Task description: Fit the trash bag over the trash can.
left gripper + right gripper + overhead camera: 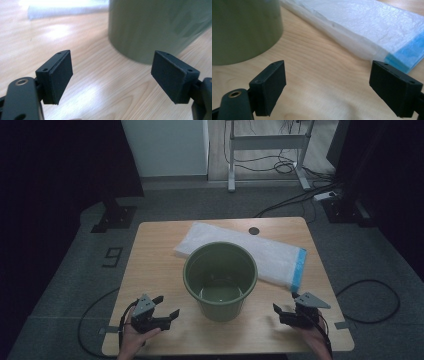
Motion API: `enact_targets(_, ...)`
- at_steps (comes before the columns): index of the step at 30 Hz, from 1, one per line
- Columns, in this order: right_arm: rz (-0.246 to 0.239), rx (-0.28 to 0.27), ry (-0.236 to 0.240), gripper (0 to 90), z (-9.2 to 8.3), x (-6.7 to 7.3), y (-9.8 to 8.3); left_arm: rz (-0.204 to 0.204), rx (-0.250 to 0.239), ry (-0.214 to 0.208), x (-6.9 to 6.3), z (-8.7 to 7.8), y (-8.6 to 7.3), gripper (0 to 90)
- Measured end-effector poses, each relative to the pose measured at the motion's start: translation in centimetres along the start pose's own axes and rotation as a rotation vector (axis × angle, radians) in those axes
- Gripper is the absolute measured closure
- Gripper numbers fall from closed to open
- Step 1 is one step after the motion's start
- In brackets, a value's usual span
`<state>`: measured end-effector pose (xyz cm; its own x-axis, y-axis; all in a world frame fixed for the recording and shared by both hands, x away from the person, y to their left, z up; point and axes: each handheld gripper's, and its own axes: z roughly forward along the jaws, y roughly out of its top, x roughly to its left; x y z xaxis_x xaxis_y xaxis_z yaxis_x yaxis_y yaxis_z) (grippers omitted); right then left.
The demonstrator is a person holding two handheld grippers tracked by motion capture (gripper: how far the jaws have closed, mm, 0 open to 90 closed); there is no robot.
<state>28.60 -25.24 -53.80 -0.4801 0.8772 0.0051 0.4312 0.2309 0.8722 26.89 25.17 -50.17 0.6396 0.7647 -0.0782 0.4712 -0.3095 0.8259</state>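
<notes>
An empty olive-green bucket (220, 280) stands upright at the middle of the wooden table (155, 245). Behind it lies a flat stack of white plastic bags with a blue end strip (270, 255). My left gripper (166, 307) rests low at the front left, open and holding nothing, pointed at the bucket's wall (152, 27). At the front right my right gripper (283, 303) is open too, with nothing between its jaws. Past its jaws show the bucket (242, 30) on the left and the bag stack (362, 27) with its blue edge on the right.
A small dark round cap (254, 230) sits in the tabletop near the far edge. On the grey floor beyond are cables (300, 195), a power strip (325, 196) and the white legs of a desk frame (265, 142). A black stand base (114, 217) sits at the far left.
</notes>
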Motion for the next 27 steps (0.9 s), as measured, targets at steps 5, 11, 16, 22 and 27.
enact_targets(5,0.003,0.024,-0.022,14.5,2.2,-0.5,1.7,-0.052,0.048,0.035,1.2,0.1,-1.0,16.6)
enact_targets(11,-0.045,0.082,-0.057,17.6,6.2,-0.4,3.9,-0.101,0.058,0.052,2.4,0.1,-1.9,16.7)
enact_targets(16,-0.084,0.126,-0.094,20.2,8.6,-0.3,5.5,-0.112,0.065,0.045,2.6,0.3,-2.1,17.2)
enact_targets(22,-0.084,0.172,-0.082,24.4,11.0,-0.6,6.4,-0.107,0.062,0.029,2.5,0.3,-2.1,17.9)
enact_targets(27,-0.060,0.210,-0.106,34.6,11.7,-0.8,6.2,-0.093,0.080,0.021,2.6,0.6,-2.2,18.4)
